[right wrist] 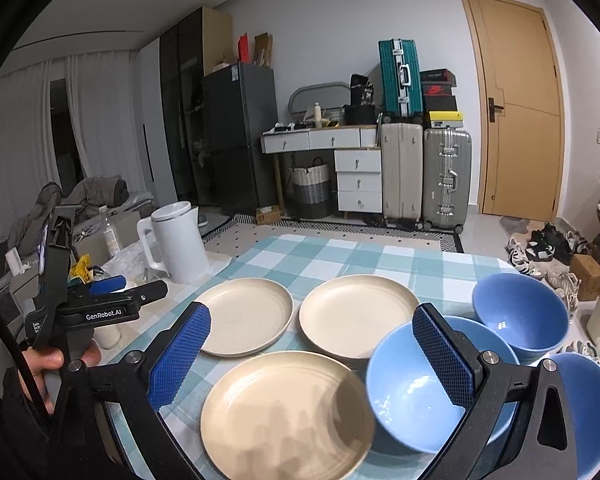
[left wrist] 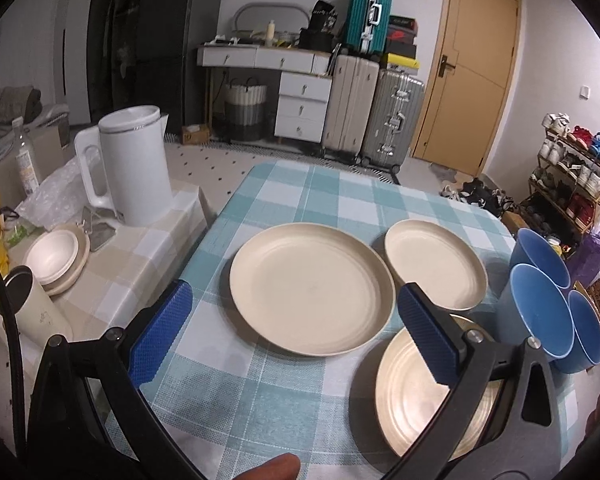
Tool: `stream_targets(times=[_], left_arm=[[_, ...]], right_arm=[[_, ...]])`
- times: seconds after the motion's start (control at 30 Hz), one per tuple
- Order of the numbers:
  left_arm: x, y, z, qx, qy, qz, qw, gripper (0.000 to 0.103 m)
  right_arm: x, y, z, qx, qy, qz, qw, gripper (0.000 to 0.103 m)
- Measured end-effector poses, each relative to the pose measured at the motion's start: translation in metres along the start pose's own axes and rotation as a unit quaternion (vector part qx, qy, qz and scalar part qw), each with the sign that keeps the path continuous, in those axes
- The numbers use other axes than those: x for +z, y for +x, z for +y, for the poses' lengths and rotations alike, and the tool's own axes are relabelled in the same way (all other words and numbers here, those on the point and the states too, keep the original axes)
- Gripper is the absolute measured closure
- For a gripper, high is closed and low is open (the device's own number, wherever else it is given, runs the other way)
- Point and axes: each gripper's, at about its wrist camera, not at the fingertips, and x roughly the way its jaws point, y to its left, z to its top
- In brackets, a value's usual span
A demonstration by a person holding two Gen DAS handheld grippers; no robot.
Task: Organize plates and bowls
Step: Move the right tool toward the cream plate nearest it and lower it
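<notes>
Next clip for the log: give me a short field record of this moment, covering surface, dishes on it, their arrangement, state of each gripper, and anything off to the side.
surface: table with teal checked cloth
plates: three cream plates, lying flat and separate, none stacked
bowls: three blue bowls, upright, clustered at the right of the plates
left gripper: open, holding nothing, above the plates
right gripper: open, holding nothing
side table: white kettle; cream dishes stacked beside it
task progress: no stacking started on the checked cloth
</notes>
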Motion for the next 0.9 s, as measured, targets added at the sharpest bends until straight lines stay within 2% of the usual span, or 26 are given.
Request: stream_targets(times=[0.53,0.9], left_arm=[[-0.007,0.07,0.037,0.015,-0.02,0.046,0.9986,0.001],[0.0,0.093,0.051,0.025,-0.029,0.062,0.9973,0.001]], right_arm=[[0.008,0.094,0.016,0.012,-0.007,0.063,0.998,0.0],[0.028,0.129,0.021,0.024,0.009,0.063,0.998,0.0]])
